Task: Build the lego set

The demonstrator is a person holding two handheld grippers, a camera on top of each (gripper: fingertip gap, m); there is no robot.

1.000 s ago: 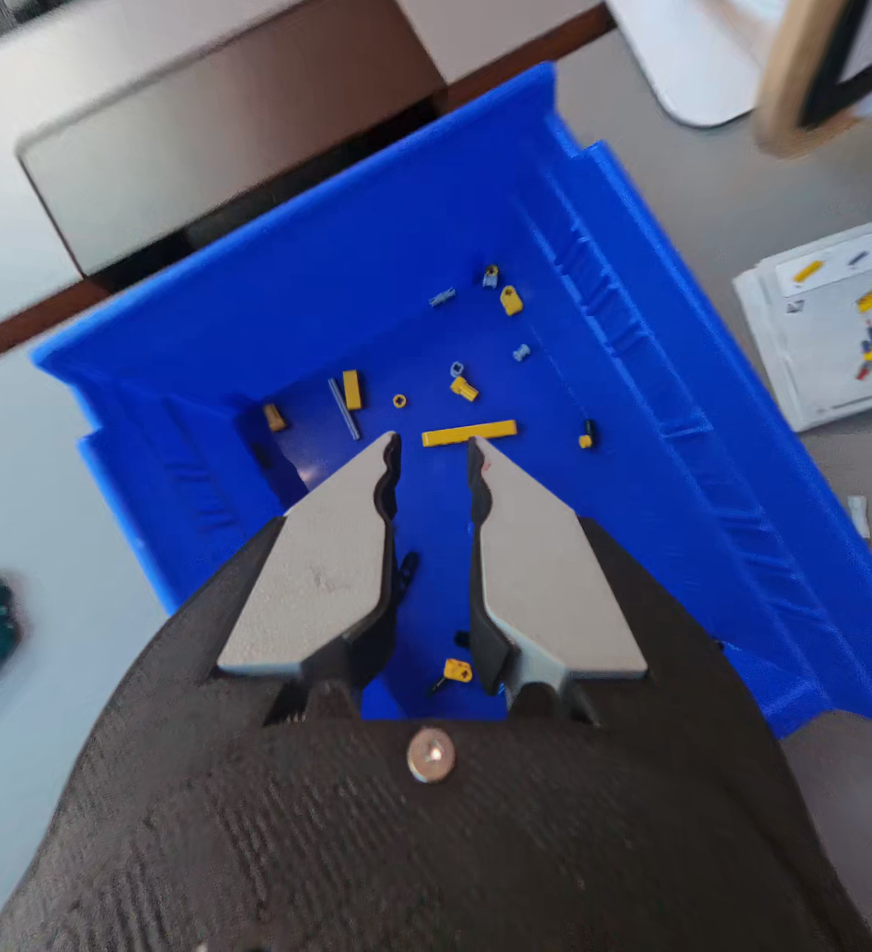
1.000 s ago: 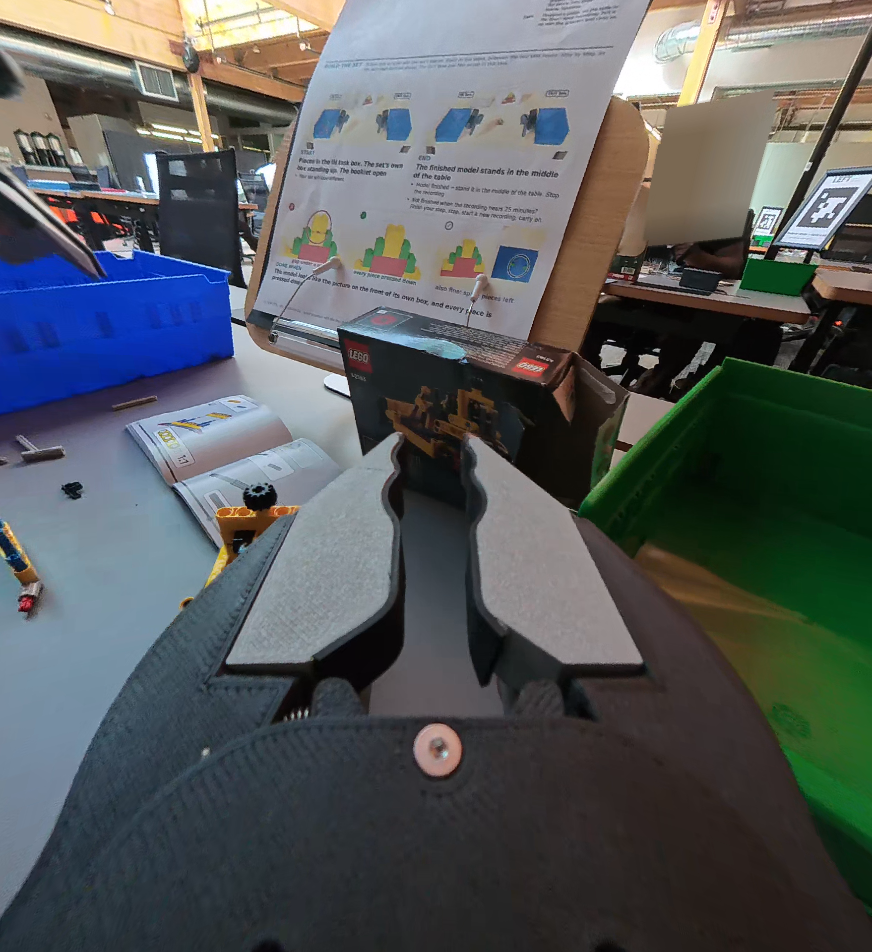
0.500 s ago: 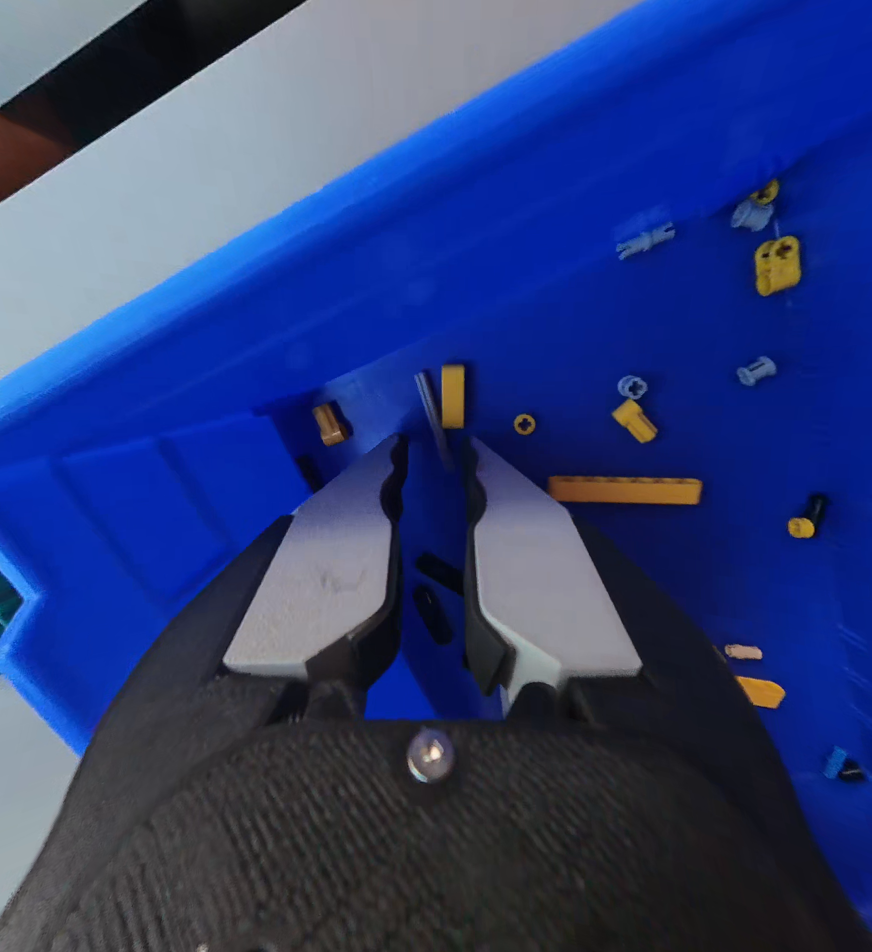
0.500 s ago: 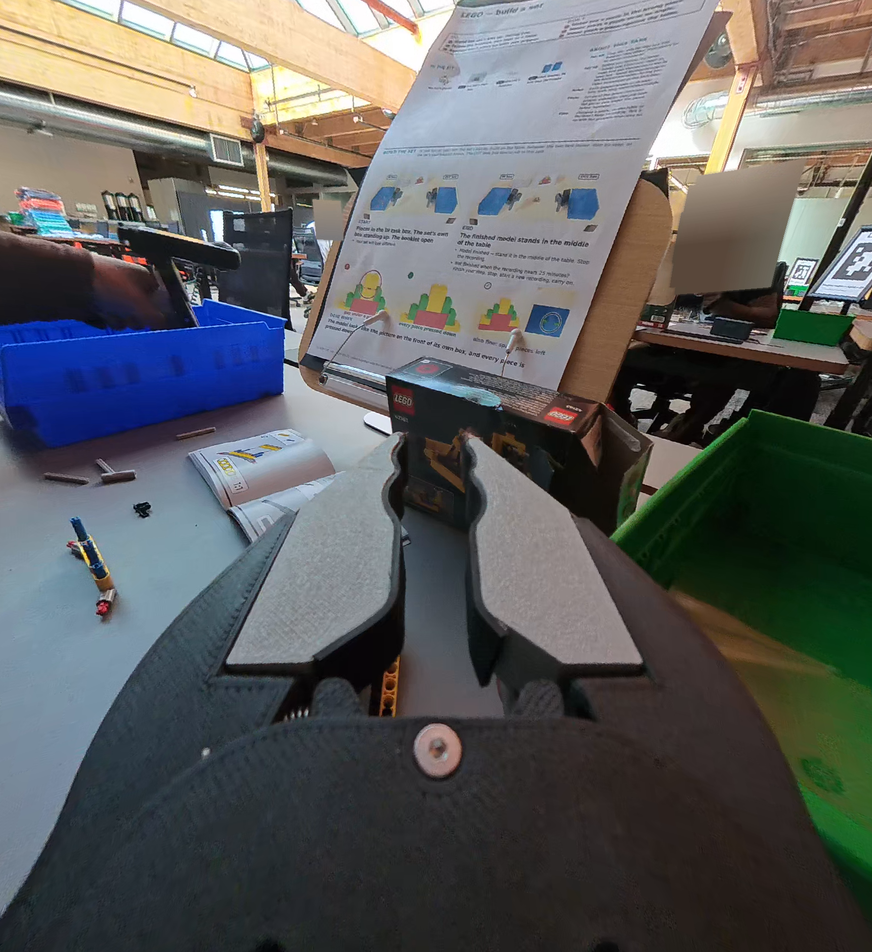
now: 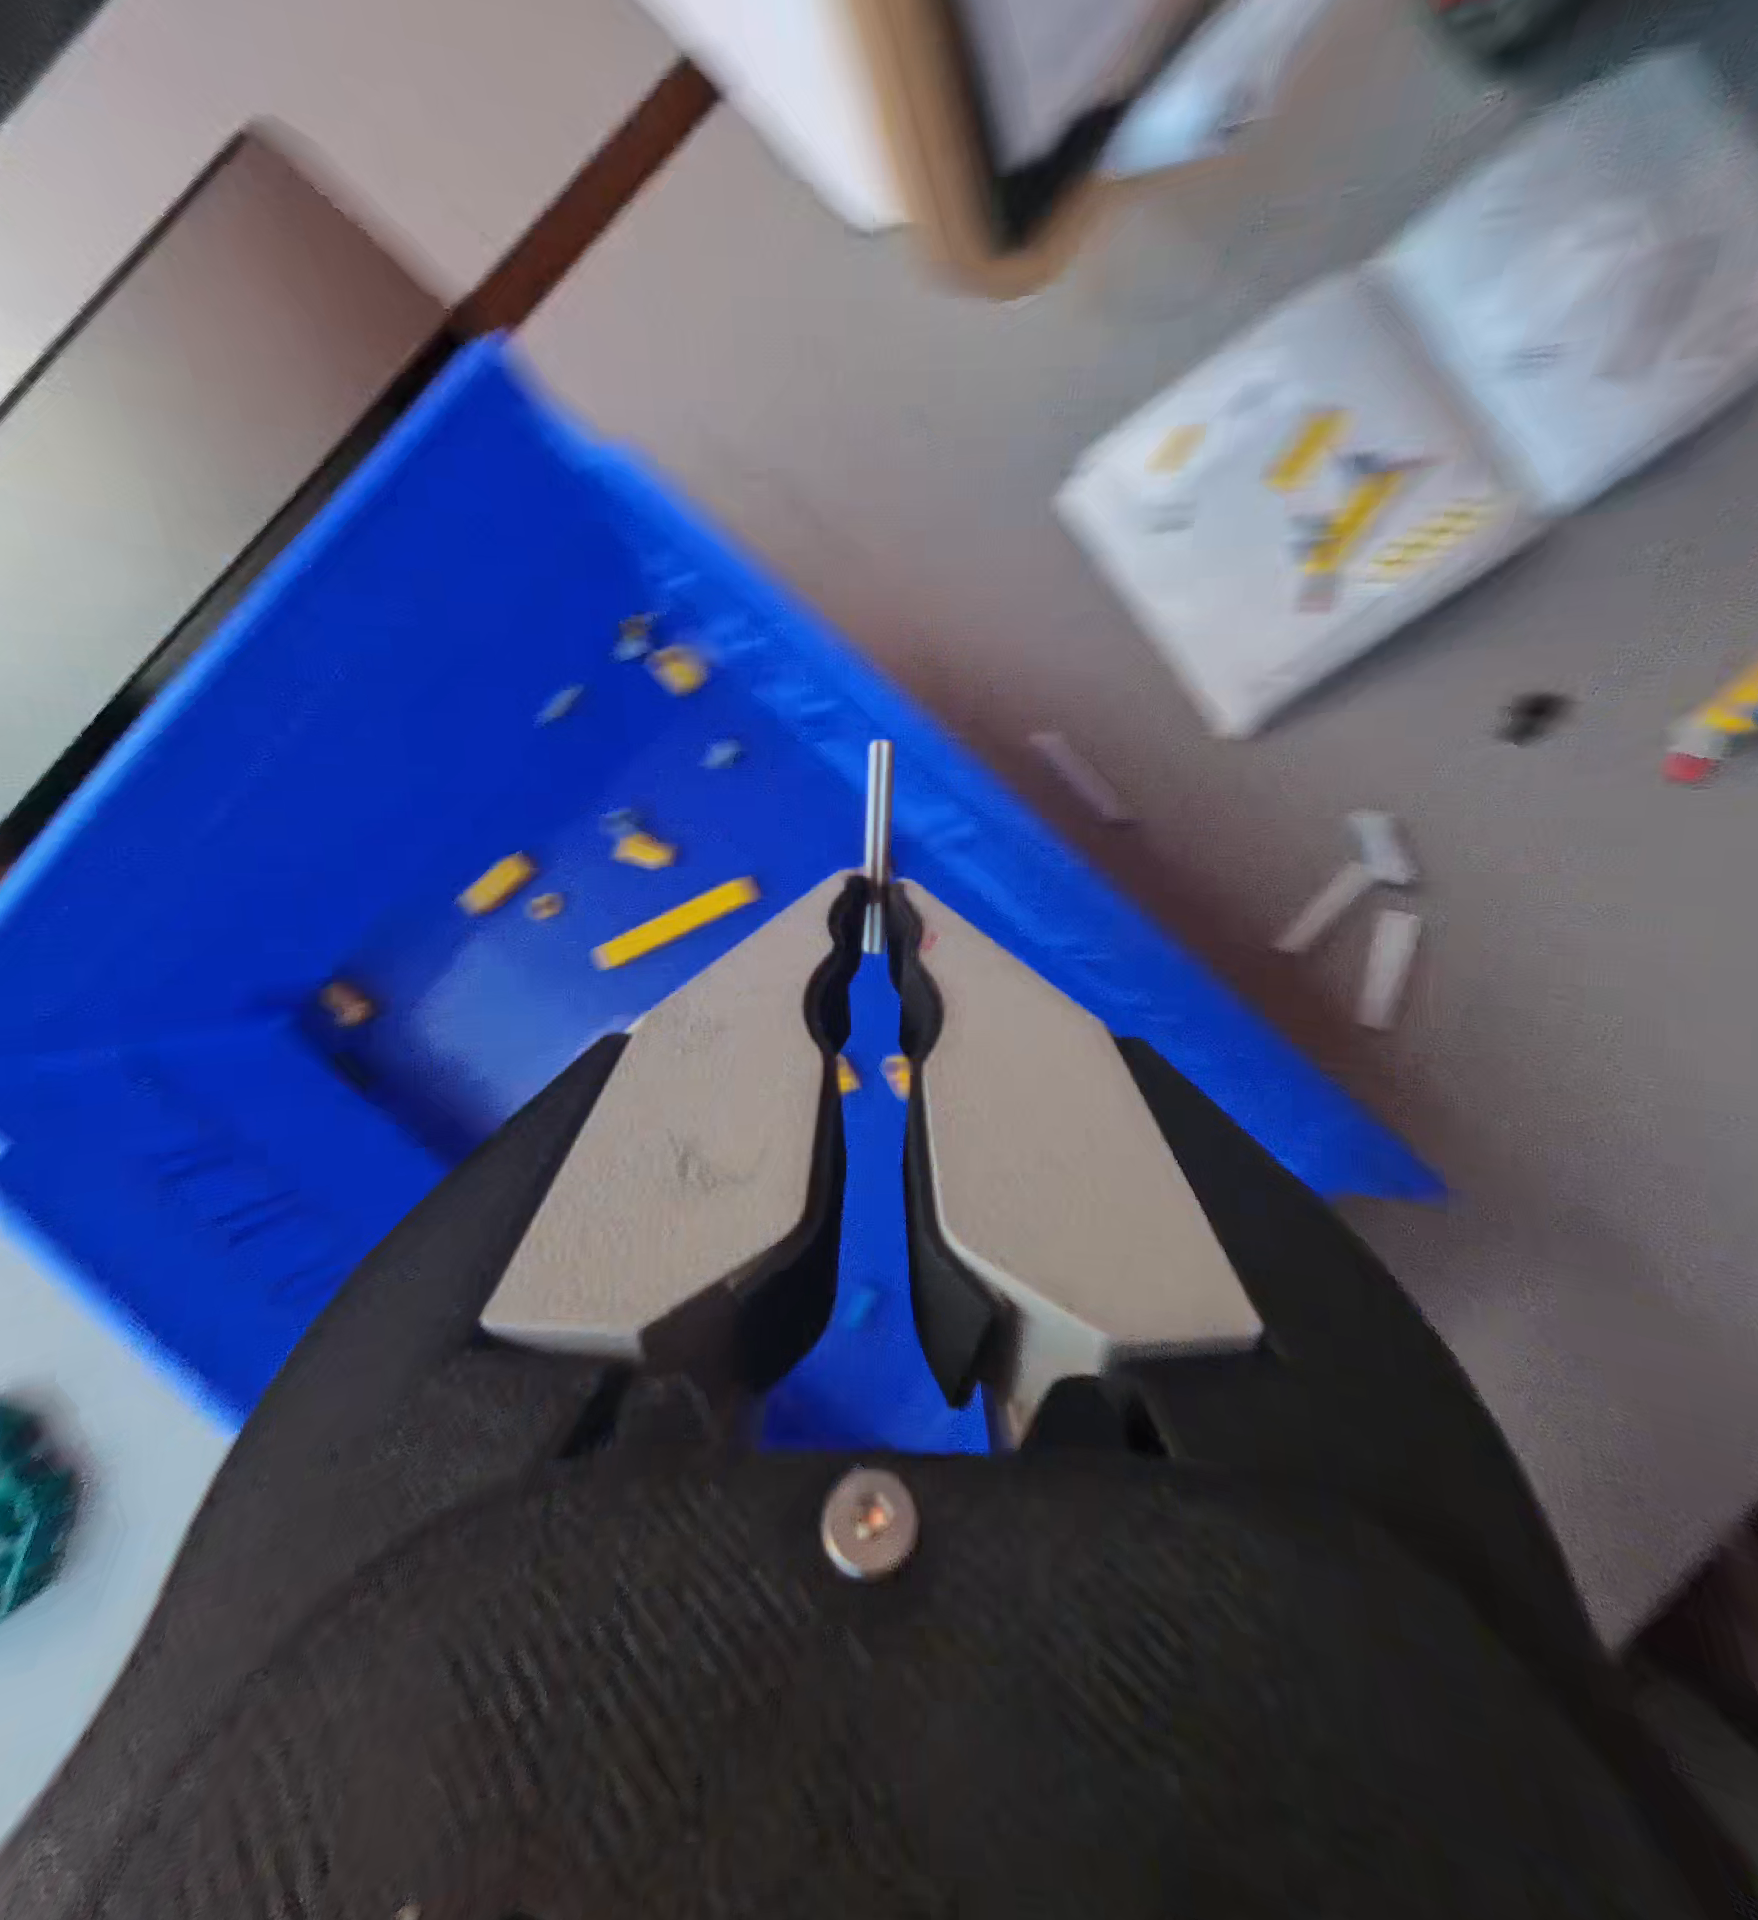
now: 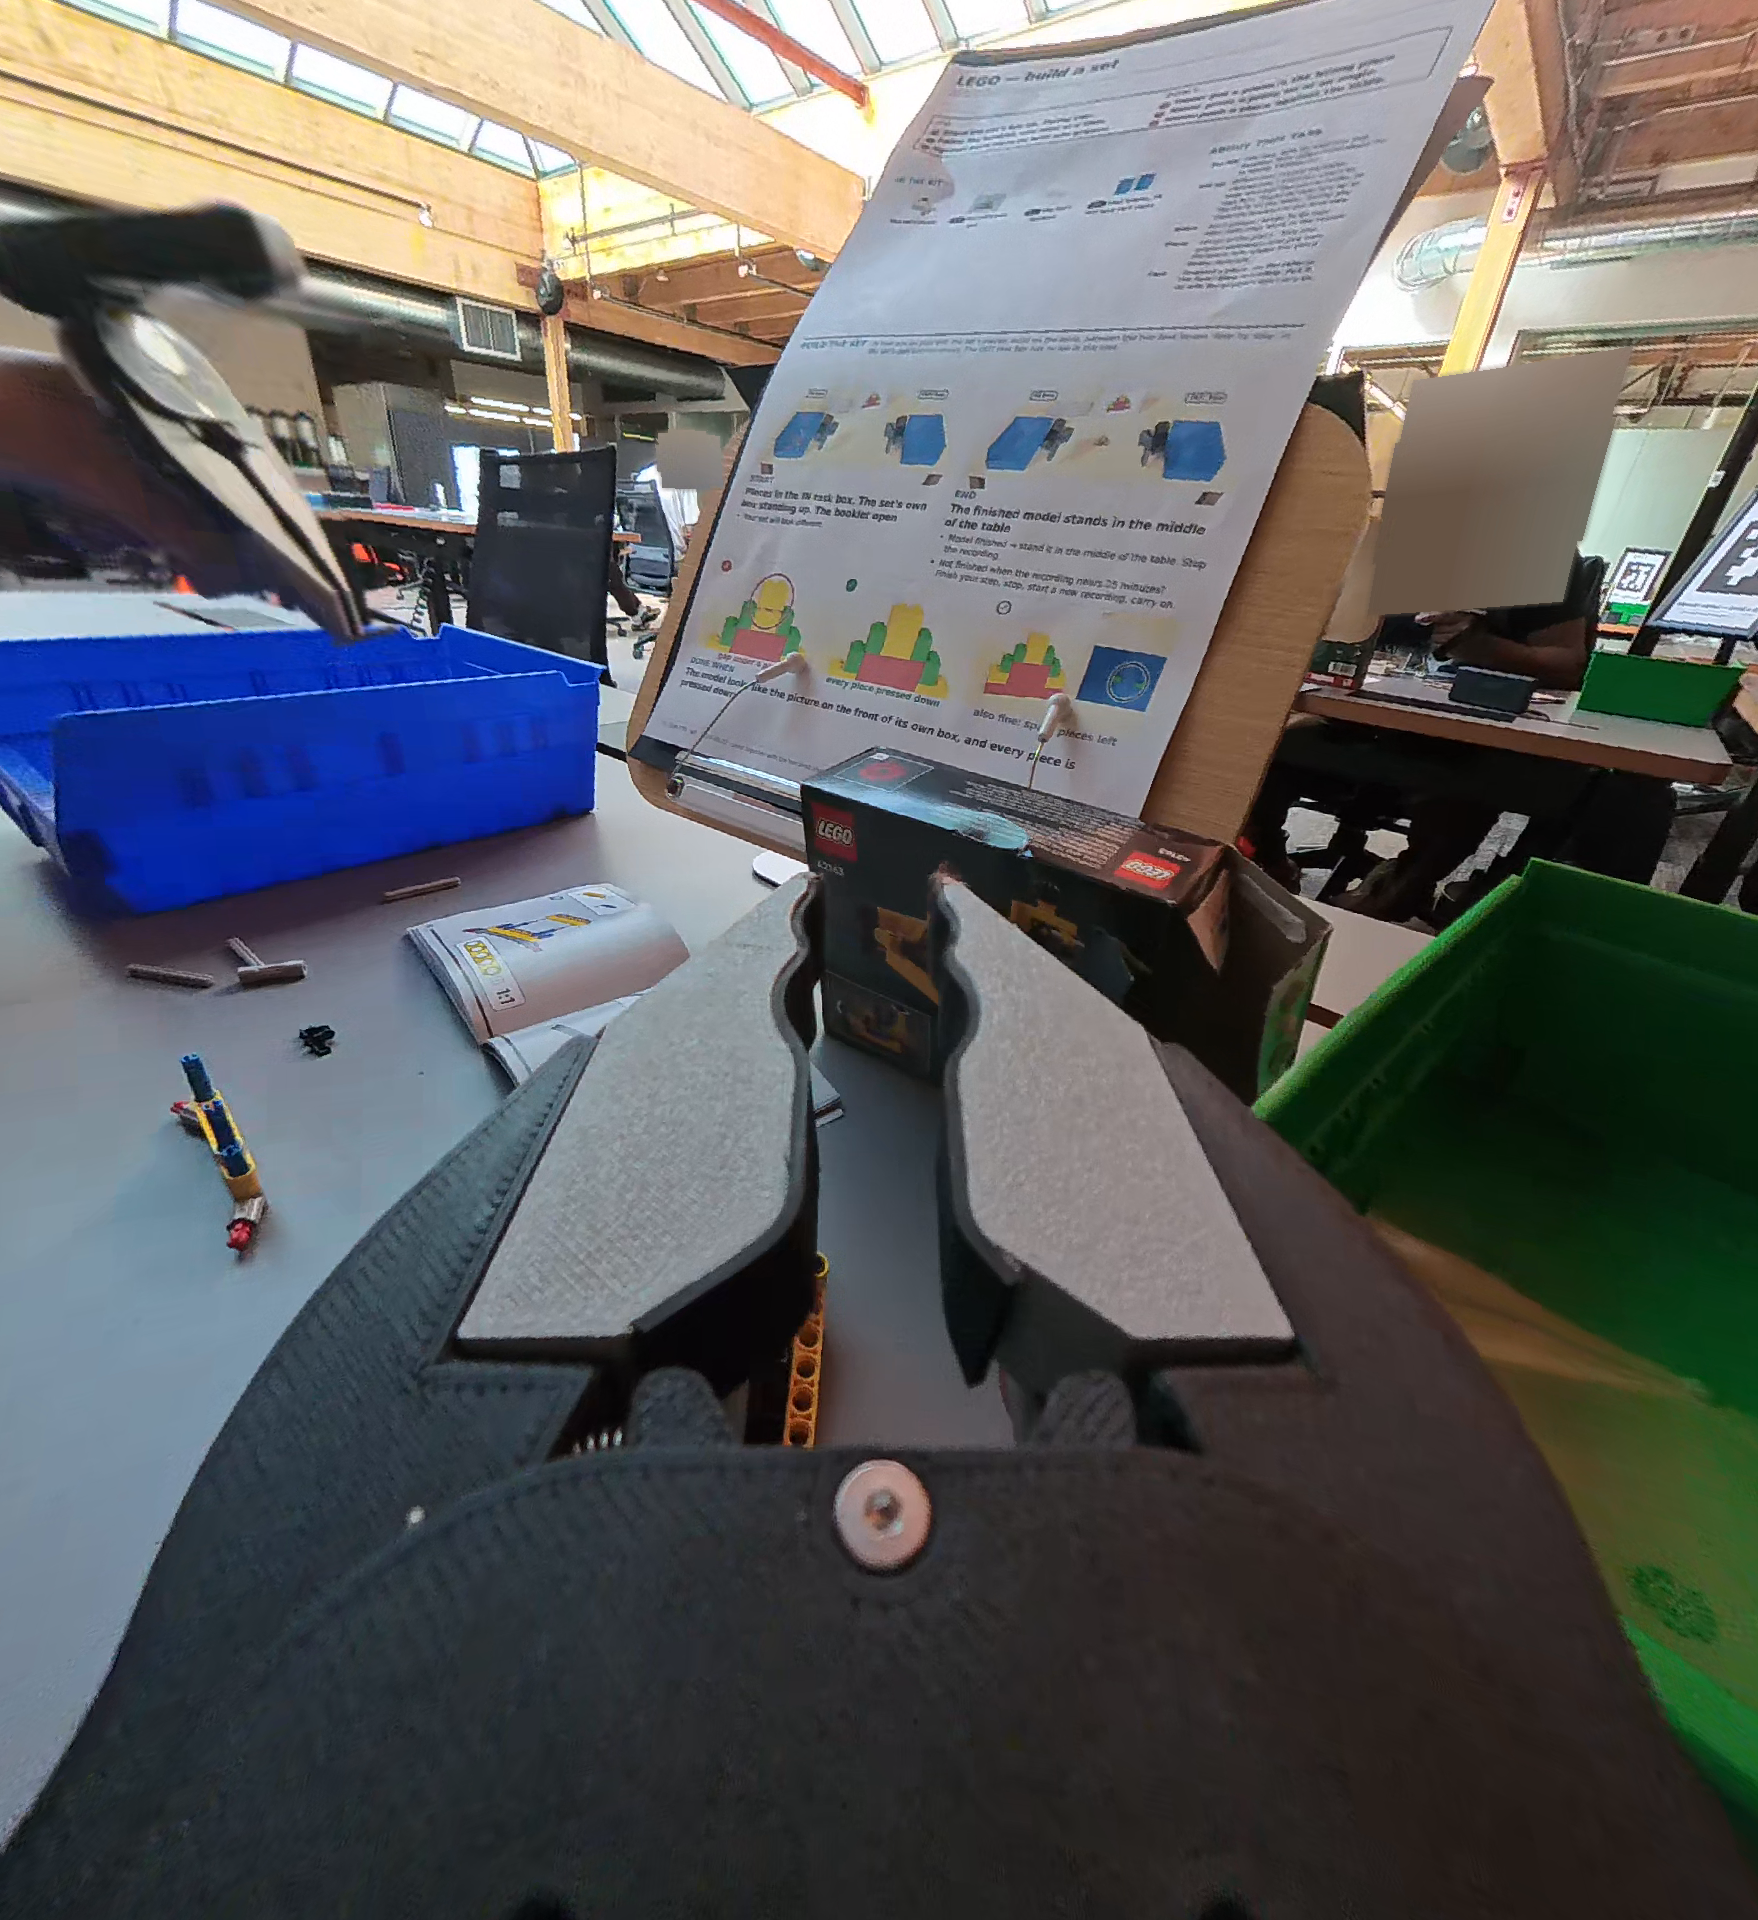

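Note:
My left gripper (image 5: pixel 875 906) is shut on a thin grey axle rod (image 5: pixel 876 810) that sticks out past the tips. It hangs above the blue bin (image 5: pixel 231 790), which holds several small yellow, grey and black pieces, among them a long yellow beam (image 5: pixel 675 921). In the right wrist view the left gripper (image 6: pixel 335 613) hovers over the bin's rim (image 6: pixel 314 769). My right gripper (image 6: pixel 875 914) is open and low over the table, with nothing between its tips. A yellow holed beam (image 6: pixel 805 1361) shows under it, mostly hidden. A small blue and yellow sub-assembly (image 6: pixel 220 1143) lies on the table.
The open instruction booklet (image 6: pixel 553 956) lies on the table, with the set's box (image 6: pixel 1010 914) and a stand with a printed sheet (image 6: pixel 1041 436) behind. A green bin (image 6: pixel 1581 1143) stands at the right. Loose grey rods (image 6: pixel 267 971) and a black piece (image 6: pixel 316 1037) lie near the blue bin. The tips of one gripper are about 45 centimeters away from the tips of the other.
My left gripper has shut on the grey axle rod and risen out of the blue bin. My right gripper has stayed open and tilted up slightly.

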